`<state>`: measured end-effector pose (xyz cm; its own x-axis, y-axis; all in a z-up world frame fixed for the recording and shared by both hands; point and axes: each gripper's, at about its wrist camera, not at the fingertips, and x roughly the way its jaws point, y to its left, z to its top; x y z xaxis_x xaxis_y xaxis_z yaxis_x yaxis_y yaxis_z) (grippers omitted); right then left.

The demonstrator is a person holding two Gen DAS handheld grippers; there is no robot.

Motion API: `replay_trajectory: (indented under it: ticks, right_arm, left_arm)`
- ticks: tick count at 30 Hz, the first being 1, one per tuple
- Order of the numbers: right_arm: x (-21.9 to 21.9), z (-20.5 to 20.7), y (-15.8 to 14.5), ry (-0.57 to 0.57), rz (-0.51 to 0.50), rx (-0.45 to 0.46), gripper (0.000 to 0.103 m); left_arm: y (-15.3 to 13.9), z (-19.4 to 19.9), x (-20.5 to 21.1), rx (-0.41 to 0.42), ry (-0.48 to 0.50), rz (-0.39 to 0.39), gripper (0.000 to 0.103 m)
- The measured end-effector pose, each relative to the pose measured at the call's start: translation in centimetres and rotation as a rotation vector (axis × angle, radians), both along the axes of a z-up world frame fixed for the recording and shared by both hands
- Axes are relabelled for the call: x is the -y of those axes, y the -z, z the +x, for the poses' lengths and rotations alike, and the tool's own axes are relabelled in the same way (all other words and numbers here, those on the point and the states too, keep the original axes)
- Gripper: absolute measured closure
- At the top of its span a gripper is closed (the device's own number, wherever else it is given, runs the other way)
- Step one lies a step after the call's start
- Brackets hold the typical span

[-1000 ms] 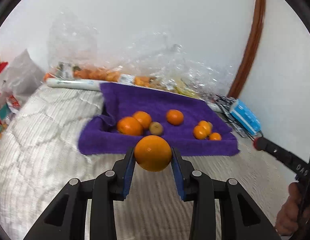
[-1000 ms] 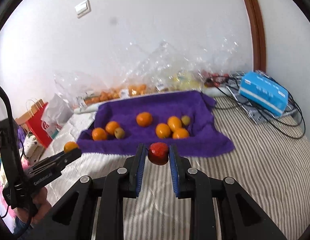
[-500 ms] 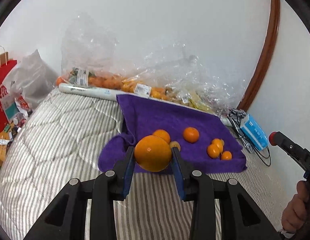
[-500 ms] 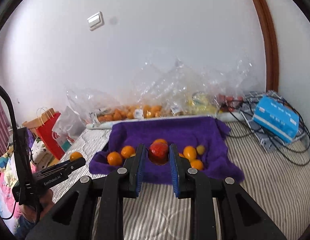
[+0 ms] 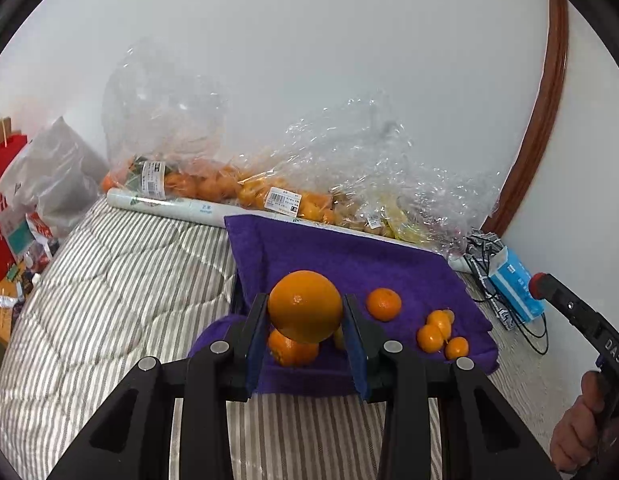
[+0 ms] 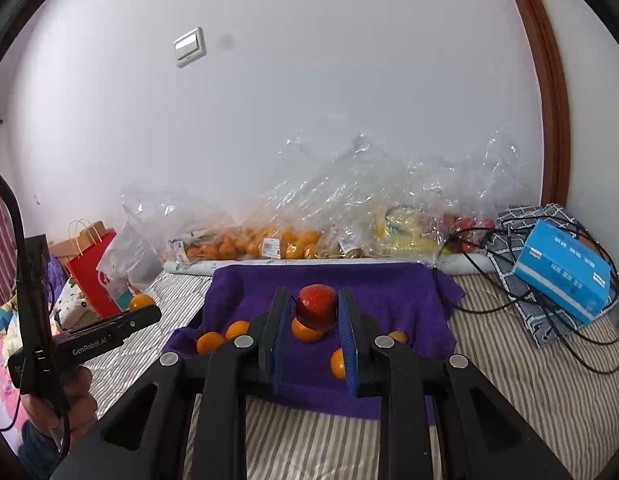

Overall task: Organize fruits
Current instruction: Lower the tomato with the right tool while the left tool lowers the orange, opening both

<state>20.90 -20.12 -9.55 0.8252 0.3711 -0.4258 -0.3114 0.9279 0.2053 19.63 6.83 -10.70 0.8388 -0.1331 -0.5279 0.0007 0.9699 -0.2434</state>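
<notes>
The left gripper [image 5: 305,320] is clamped on a big orange [image 5: 305,306], its two blue pads pressing the fruit from either side. The orange hangs in the air above the near edge of a purple towel [image 5: 349,256] spread on a striped bed cover [image 5: 121,280]. Just below the held orange, a smaller orange [image 5: 291,351] lies on the towel, partly hidden. Further right on the towel sits a single orange [image 5: 383,304], and near the right edge a cluster of three small oranges [image 5: 439,334] lie touching each other.

The right gripper [image 6: 314,320] grips a red apple [image 6: 316,306] between its blue pads, also held above the towel [image 6: 389,284]. Directly under the apple an orange [image 6: 305,331] rests on the cloth. Two oranges [image 6: 221,338] lie together toward the towel's left side, and another orange [image 6: 337,363] shows just beside the right pad.

Behind the towel, along the white wall, clear plastic bags [image 6: 349,208] hold more oranges and some yellow fruit. A blue tissue pack [image 6: 561,276] sits on the bed to the right among black cables [image 6: 489,300]. A red paper bag [image 6: 95,280] stands off the bed's left side
</notes>
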Motion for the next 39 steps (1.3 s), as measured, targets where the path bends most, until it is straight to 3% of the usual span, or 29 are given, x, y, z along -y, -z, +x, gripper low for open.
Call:
replay_trajectory:
  ticks: [7,17,27,35,39]
  right_arm:
    - [0.2,3.2,0.7,0.001,0.001,-0.015,0.079]
    - [1.4,7.7,2.6,0.047,-0.06,-0.041,0.079]
    - [2.5,10.4,8.0,0.089,-0.149,-0.177,0.079]
    - [2.8,11.1,9.6,0.057,-0.211,-0.289,0.079]
    - [2.7,10.9,9.5,0.042,-0.233,-0.3,0.078]
  left_arm:
    - [0.1,2.2,0.8,-0.011,-0.001,0.018,0.069]
    - [2.1,5.9,2.4,-0.046,0.062,-0.022,0.069]
    - [4.8,6.6,3.4,-0.04,0.137,-0.085,0.069]
    - [5.4,6.7,3.4,-0.026,0.13,-0.082,0.069]
    - [5.7,6.8,3.8,-0.029,0.161,-0.089,0.069]
